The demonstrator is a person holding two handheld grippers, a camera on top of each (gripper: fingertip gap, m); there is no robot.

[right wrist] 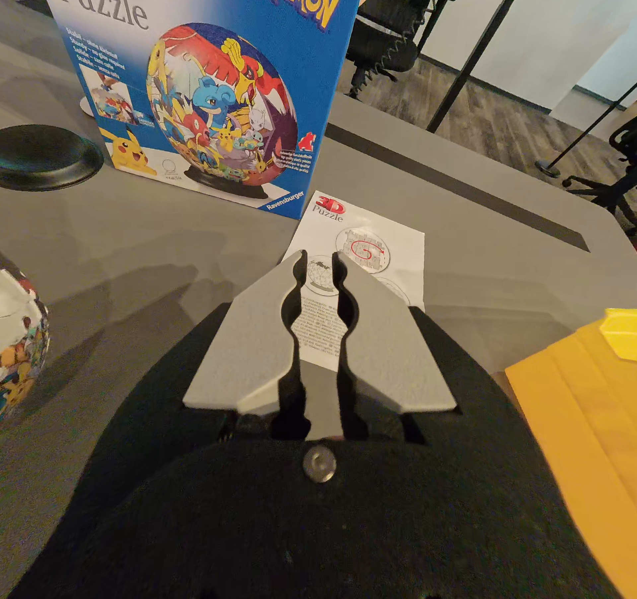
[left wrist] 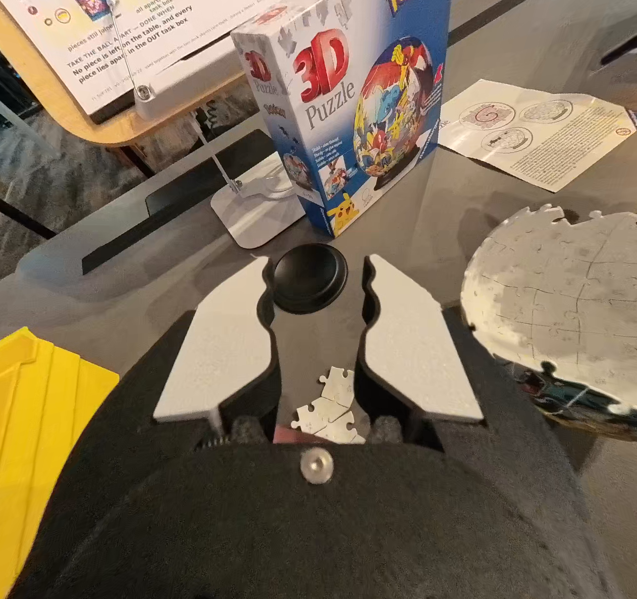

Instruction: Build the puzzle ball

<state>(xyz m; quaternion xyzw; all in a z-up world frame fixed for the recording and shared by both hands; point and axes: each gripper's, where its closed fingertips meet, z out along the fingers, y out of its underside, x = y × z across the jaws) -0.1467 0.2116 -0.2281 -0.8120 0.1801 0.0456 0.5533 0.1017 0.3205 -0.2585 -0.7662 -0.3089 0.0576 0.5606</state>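
In the left wrist view, my left gripper (left wrist: 315,268) is open and empty, hovering over the grey table (left wrist: 396,248). A small cluster of joined white puzzle pieces (left wrist: 331,410) shows between the finger bases, lying face down on the table below. The black round ball stand (left wrist: 310,280) sits just beyond the fingertips. A partly built ball shell (left wrist: 551,306) lies to the right, its grey-white inside showing. In the right wrist view, my right gripper (right wrist: 319,256) is empty, its jaws only narrowly apart, above the instruction leaflet (right wrist: 365,248). The shell's printed outside (right wrist: 17,341) shows at the left edge.
The puzzle box (left wrist: 362,99) stands upright behind the stand, also in the right wrist view (right wrist: 206,82). A yellow bin (left wrist: 41,410) sits at the left, another (right wrist: 586,427) at the right. A white sign holder (left wrist: 241,210) stands beside the box. The leaflet (left wrist: 534,130) lies right of the box. My right fingertips sit around 30 centimeters from my left ones. My left gripper's tips are some 15 centimeters from the partly built ball shell (left wrist: 551,306).
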